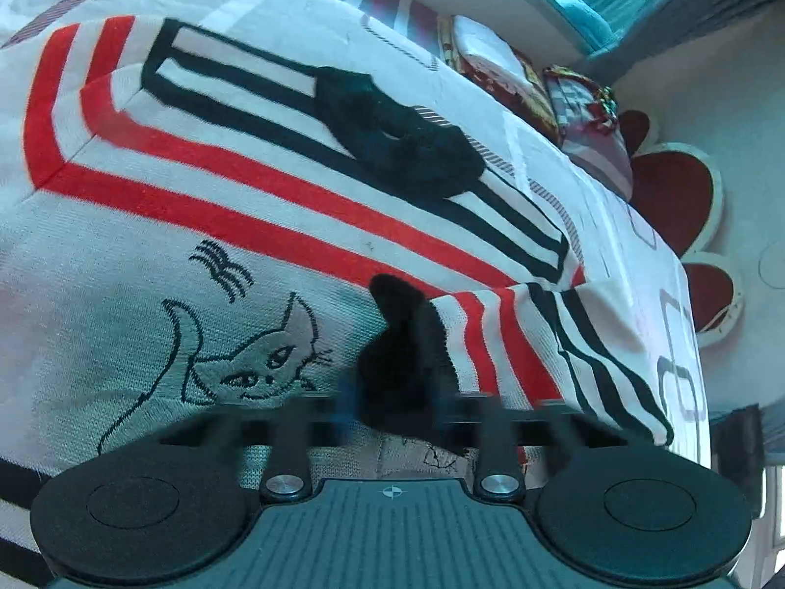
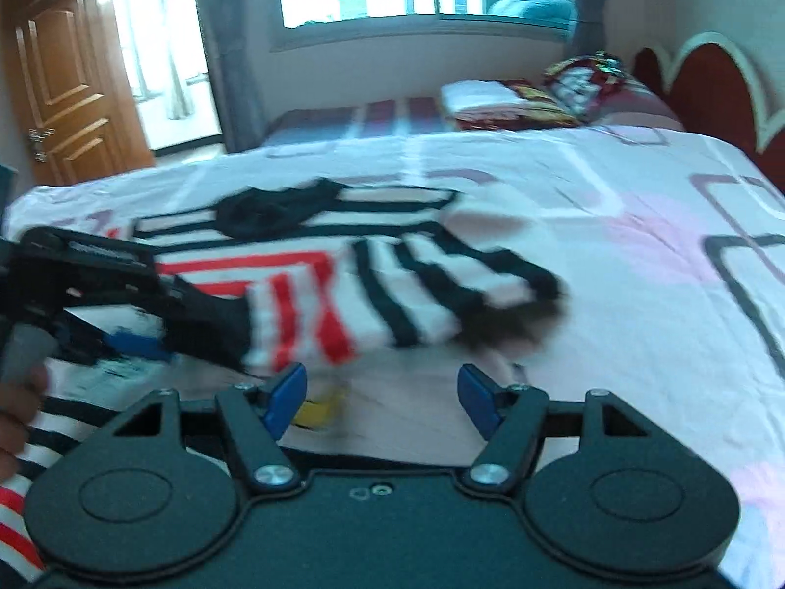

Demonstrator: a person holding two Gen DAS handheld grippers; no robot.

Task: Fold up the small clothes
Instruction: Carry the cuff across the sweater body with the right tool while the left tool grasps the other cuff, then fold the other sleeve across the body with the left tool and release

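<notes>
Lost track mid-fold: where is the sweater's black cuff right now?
In the left wrist view, the striped knit sweater's black sleeve cuff sits low centre, pinched in the left claw, right of the embroidered cat.

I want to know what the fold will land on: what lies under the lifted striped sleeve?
Under the lifted sleeve, pink bedsheet shows, plus a blurred yellow patch. Whatever lies beneath the sweater body is covered.

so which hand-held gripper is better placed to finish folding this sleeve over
Left. The left hand-held gripper is shut on the sweater's sleeve, which is lifted over the body. The right hand-held gripper is open, holding nothing.
</notes>
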